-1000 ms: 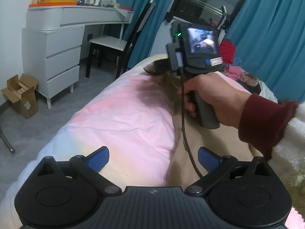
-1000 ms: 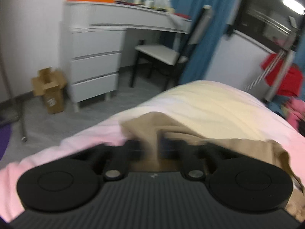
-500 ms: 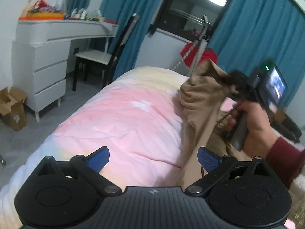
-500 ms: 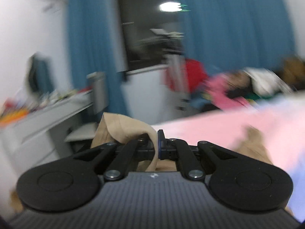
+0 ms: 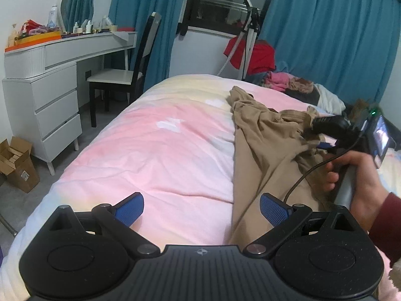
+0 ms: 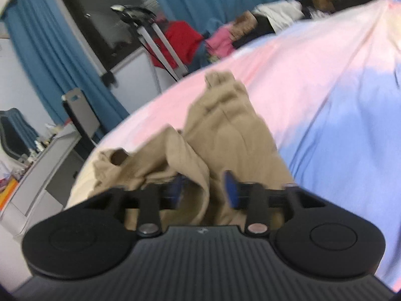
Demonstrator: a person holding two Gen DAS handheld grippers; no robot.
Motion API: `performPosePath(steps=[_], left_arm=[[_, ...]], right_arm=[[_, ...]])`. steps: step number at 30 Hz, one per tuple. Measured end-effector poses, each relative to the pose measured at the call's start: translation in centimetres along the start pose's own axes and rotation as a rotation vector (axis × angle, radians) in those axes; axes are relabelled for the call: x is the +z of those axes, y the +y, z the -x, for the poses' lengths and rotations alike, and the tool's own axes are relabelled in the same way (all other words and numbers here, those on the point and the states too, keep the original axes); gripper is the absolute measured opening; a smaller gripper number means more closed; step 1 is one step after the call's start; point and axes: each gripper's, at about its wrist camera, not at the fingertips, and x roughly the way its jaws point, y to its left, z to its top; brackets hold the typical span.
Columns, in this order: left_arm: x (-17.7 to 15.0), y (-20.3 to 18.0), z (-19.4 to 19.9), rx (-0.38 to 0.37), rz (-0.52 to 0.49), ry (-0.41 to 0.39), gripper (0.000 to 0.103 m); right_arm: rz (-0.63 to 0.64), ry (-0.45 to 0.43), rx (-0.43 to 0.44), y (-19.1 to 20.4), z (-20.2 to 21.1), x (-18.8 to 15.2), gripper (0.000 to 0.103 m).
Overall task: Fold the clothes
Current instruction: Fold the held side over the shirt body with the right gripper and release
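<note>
Dim room, right view motion-blurred

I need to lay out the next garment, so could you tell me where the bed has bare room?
The pink duvet lies bare left of the tan garment, up to the bed's edge. It is crowded at the clothes pile by the curtain.

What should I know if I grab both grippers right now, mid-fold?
Left gripper: open, empty, hovering over the pink bedcover.
Right gripper: fingers apart, a fold of the tan garment draped between them; not clamped, though the view is blurred.
Garment: rumpled on the bed, one end bunched at the right gripper, the rest trailing toward the left gripper.
Done: no fold visible.
Left: spread it flat, then fold. More clothes are piled at the far side of the bed.
</note>
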Motion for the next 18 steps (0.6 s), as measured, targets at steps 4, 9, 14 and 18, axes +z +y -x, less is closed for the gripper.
performPosePath(steps=[4,9,14,18], left_arm=[[0.0,-0.7,0.3,-0.006,-0.025,-0.018,0.1],[0.0,-0.9,-0.1,-0.012,-0.026,-0.019,0.1],[0.2,-0.7,-0.5,-0.023,-0.01,-0.011,0.1],[0.2,-0.6,-0.6,-0.032,-0.01,-0.008,0.1]], right_arm=[[0.066,-0.059,0.036,0.9,1.7,1.2,0.066],[0.226,0.016,0.18,4.5,0.9,1.7,0.065],[0.392,0.154,0.193,8.4,-2.2,0.4,0.062],[0.529,0.162,0.059,10.4,-3.8,-0.5,0.009]])
